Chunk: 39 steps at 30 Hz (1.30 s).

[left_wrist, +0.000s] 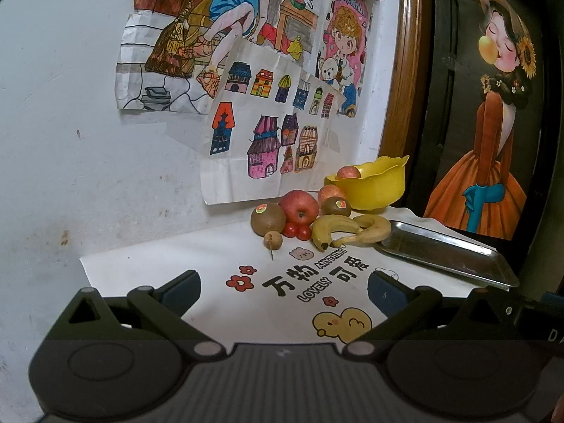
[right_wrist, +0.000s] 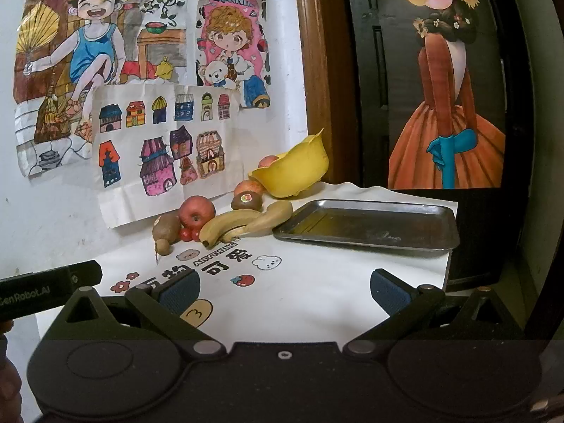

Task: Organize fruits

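while the fruit pile (right_wrist: 218,220) waits untouched by the wall, sorting looks not yet begun.
smooth red apples (left_wrist: 299,207), fuzzy brown kiwis (left_wrist: 268,219), two curved bananas (right_wrist: 243,224) and glossy cherry tomatoes (left_wrist: 296,231) crowd beside the scalloped yellow bowl (right_wrist: 294,172), which holds one apple; the shiny metal tray (right_wrist: 370,225) lies bare just right. left tongs (left_wrist: 283,290) and right tongs (right_wrist: 284,290) hang spread, gripping nothing, well short over the printed surface (right_wrist: 317,289); next comes a reach forward, likely for a banana.
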Available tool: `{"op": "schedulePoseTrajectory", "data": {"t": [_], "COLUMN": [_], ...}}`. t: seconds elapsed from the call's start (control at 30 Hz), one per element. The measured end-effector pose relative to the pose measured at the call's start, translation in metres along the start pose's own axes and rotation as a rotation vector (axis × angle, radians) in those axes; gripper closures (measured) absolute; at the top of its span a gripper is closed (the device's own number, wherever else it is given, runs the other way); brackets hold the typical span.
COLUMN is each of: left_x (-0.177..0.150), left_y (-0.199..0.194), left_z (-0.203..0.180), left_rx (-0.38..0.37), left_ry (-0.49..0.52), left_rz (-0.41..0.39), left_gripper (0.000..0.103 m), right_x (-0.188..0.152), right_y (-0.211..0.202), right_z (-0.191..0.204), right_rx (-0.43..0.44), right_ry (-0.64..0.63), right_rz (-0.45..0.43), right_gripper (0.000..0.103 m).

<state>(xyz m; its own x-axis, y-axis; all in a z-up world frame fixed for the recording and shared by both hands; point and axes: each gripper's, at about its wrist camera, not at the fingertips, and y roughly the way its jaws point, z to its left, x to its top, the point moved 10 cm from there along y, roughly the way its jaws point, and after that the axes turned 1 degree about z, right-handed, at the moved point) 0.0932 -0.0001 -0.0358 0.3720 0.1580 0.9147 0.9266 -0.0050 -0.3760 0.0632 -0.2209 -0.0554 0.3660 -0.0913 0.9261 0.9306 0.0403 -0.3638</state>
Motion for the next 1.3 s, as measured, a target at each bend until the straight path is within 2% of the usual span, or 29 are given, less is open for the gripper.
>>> {"op": "schedulePoseTrajectory", "data": {"t": [0.4, 0.87, 1.1, 1.3], "left_x": [0.000, -0.015, 0.013, 0.040], "left_y": [0.000, -0.003, 0.009, 0.031], "left_z": [0.000, -0.007, 0.006, 0.018], "left_rx": [0.000, 0.015, 0.044, 0.007], "left_ry": [-0.001, 0.008, 0.068, 0.102], "left_rz": [0.002, 0.008, -0.002, 0.010], "left_gripper": [0.000, 0.000, 0.000, 0.000], "right_x": [0.001, -0.005, 0.017, 0.056], "right_y": [0.002, 0.008, 0.011, 0.022], "right_z": [-0.001, 0.003, 0.004, 0.004], "right_rx": [0.000, 0.012, 0.131, 0.202], "right_ry": [-0.001, -0.024, -0.068, -0.147], "right_rz": [0.002, 0.015, 0.033, 0.037], "right_gripper": [0.001, 0.001, 0.001, 0.001]}}
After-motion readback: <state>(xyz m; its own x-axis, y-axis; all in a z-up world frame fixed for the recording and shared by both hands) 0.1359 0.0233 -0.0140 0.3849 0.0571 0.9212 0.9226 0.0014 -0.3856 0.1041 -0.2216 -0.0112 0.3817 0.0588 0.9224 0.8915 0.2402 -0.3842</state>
